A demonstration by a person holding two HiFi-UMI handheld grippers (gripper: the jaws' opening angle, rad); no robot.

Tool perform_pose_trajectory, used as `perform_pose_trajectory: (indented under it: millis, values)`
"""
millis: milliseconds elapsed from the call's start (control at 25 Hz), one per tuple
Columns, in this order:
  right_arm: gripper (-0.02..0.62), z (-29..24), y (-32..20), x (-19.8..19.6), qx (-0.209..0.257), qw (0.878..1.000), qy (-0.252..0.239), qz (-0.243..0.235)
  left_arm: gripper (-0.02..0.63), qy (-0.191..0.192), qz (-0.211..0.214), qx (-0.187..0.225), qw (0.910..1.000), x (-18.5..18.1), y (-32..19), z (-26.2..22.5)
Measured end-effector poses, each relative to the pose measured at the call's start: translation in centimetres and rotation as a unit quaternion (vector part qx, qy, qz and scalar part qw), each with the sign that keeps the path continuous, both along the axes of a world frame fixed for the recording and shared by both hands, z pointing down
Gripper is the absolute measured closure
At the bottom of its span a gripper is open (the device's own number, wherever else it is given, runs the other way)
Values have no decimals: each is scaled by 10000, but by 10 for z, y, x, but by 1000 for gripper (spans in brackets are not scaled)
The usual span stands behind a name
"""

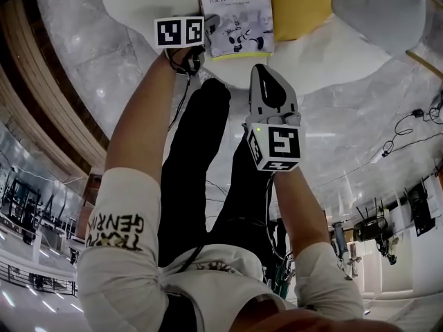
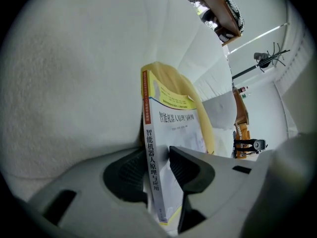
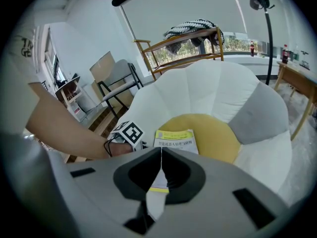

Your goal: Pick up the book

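Object: a book, a thin paperback, is seen closed.
Cover: white with a yellow band along the top and bottom edges; a dark title in Chinese characters is printed below the top band, and robot figures are pictured on the lower half.
Spine: white, lettered in dark characters, with a reddish strip at its top end.
Pose: the front cover is turned upward and the title reads upright from the head view; the spine is at that view's left.
Place: it lies at the edge of a yellow cushion on a white chair.
Hold: the spine edge is clamped between the pads of the left claw, one pad on the front cover and the other behind.
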State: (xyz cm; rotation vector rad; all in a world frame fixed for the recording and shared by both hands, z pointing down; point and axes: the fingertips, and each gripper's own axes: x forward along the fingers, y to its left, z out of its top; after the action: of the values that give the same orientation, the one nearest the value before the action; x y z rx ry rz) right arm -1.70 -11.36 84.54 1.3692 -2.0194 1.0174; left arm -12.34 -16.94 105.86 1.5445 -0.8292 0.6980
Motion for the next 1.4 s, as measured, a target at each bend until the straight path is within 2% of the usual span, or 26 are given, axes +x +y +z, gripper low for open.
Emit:
perform_pose_trajectory:
  millis: [240, 360, 480, 720, 920, 1160, 1400]
  values:
    - [568, -3, 4, 0, 51, 10000, 34, -20, 448, -97, 107, -181, 9997, 2, -2, 10]
    - [568, -1, 8, 3, 23, 10000, 49, 43, 473, -98, 98, -122, 9998, 2, -3, 6]
    - [568, 0, 11, 1, -28, 9999, 44, 108, 523, 86, 32, -121, 9999, 7, -2, -5]
    - [568, -15, 10, -8, 41, 10000, -1, -20, 531, 414, -62, 15, 9991, 19, 3, -27]
    - [568, -38, 3, 3, 229, 9997, 13, -87, 531, 598, -93, 189, 9980, 32, 2, -57]
    - [568, -66, -1, 36, 334, 9991, -47, 274, 531, 740, -348, 354, 9960, 51, 16, -98]
    - [568, -102, 0, 46, 511, 9987, -10, 20, 531, 1053, -753, 650, 9895, 73, 21, -155]
